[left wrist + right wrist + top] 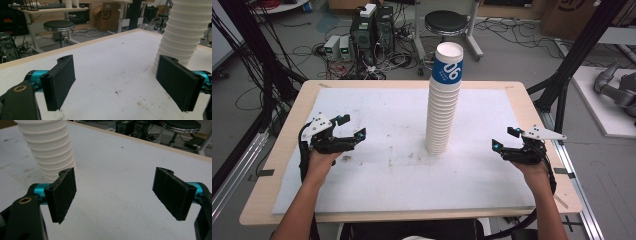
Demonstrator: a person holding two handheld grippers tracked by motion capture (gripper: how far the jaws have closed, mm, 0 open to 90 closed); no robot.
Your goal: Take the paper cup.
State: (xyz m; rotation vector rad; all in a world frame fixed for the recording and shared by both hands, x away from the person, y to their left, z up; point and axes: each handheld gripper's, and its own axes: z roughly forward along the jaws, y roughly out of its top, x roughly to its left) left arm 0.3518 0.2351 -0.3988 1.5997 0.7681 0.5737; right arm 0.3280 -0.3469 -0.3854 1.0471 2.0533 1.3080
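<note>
We've got the desk [362, 200] with the cup stack [443, 107] standing mid-desk, well apart from both hands; left hand-held gripper [353, 126] and right hand-held gripper [503, 138] both gape wide with nothing between the jaws

- left gripper [351, 127]: black frame, teal fittings behind flat black pads [60, 81], grey three-cornered plate on top.
- right gripper [504, 138]: same build, black cable trailing.
- Brass-ringed screw hole on each frame.

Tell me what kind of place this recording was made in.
Most likely a robotics lab or workshop: computer towers sit on the floor among loose cables, a round stool stands behind the table, and a dark metal frame stands beside it.
</note>
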